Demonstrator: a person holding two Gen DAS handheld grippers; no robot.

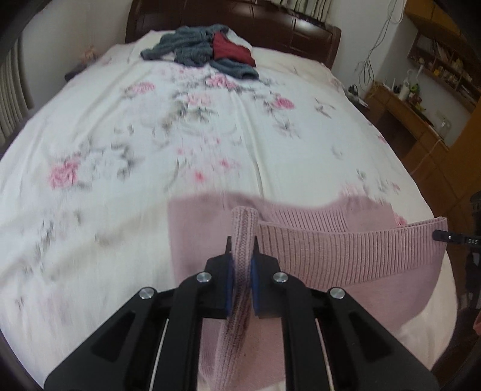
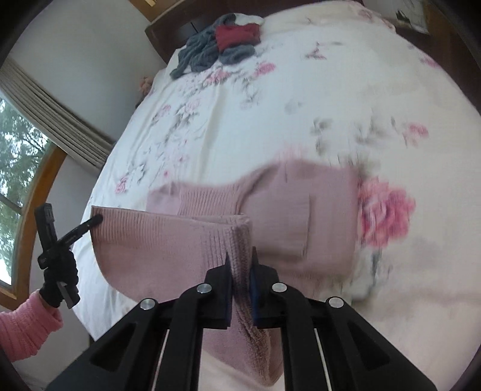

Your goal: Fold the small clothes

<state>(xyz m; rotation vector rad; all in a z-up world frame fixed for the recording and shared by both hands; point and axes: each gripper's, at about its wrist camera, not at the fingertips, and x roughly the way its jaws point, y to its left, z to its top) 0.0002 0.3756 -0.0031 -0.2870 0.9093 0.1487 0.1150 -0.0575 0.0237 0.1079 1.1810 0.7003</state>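
The left hand-held gripper (image 1: 243,240) is clamped on a bunched fold of the pink knit sweater (image 1: 345,258), pinched between its blue pads. The right hand-held gripper (image 2: 240,255) is likewise closed on the opposite end of the same ribbed hem. The hem stretches taut between the two, lifted off the floral bedsheet (image 1: 150,135), while the rest of the sweater lies on the bed just ahead of both grippers. Far beyond them, near the dark wooden headboard (image 1: 270,21), sits a pile of grey and red clothes (image 1: 207,48). A gloved hand (image 2: 58,279) with a pink sleeve (image 2: 24,324) holds the left tool.
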